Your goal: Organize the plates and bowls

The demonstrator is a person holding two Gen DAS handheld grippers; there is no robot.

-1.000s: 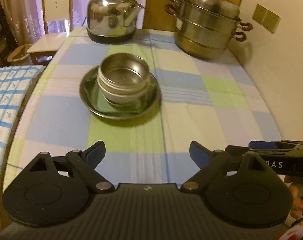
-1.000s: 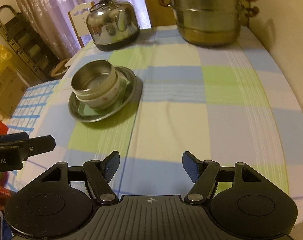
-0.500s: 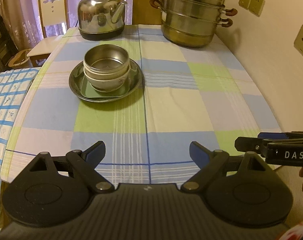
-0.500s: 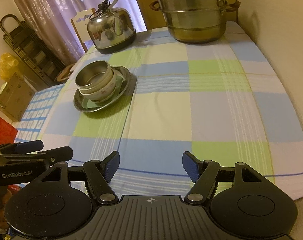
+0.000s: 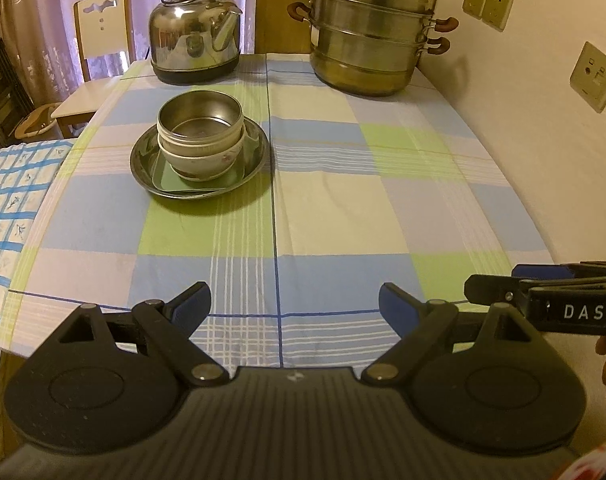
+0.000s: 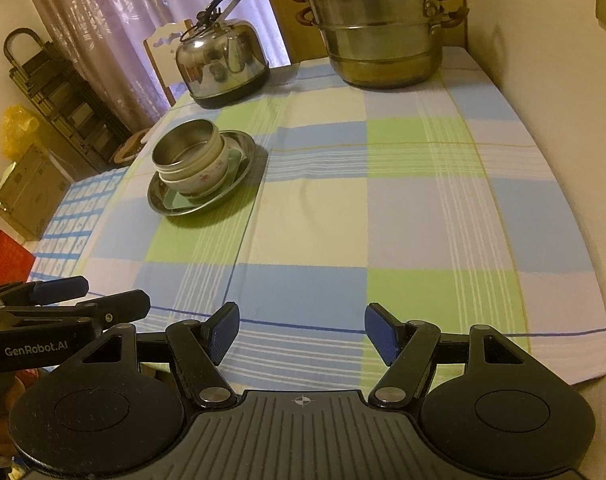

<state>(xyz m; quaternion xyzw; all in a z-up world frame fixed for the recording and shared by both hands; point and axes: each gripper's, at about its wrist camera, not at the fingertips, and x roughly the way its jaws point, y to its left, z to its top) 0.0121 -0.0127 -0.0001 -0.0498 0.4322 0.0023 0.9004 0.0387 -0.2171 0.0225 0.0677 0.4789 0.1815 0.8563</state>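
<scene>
A round steel plate (image 5: 143, 168) (image 6: 243, 160) sits on the left half of the checked tablecloth. On it lies a green square dish (image 5: 171, 178) (image 6: 179, 200), with a white flowered bowl (image 5: 207, 162) (image 6: 201, 182) on top and a steel bowl (image 5: 199, 122) (image 6: 183, 148) nested in that. My left gripper (image 5: 295, 304) hangs open over the near edge of the table, far from the stack, nothing between its fingers. My right gripper (image 6: 301, 330) is open too, beside it at the near edge, also empty.
A steel kettle (image 5: 195, 46) (image 6: 223, 64) and a tall lidded steamer pot (image 5: 369, 36) (image 6: 383, 28) stand at the table's far end. A wall with sockets (image 5: 595, 76) runs along the right. A white chair (image 5: 99, 52) and a blue-checked cloth (image 5: 7, 208) lie to the left.
Both grippers have drawn back toward the near edge of the table, so the stack of bowls looks farther away. Their jaws have stayed as wide as before.
</scene>
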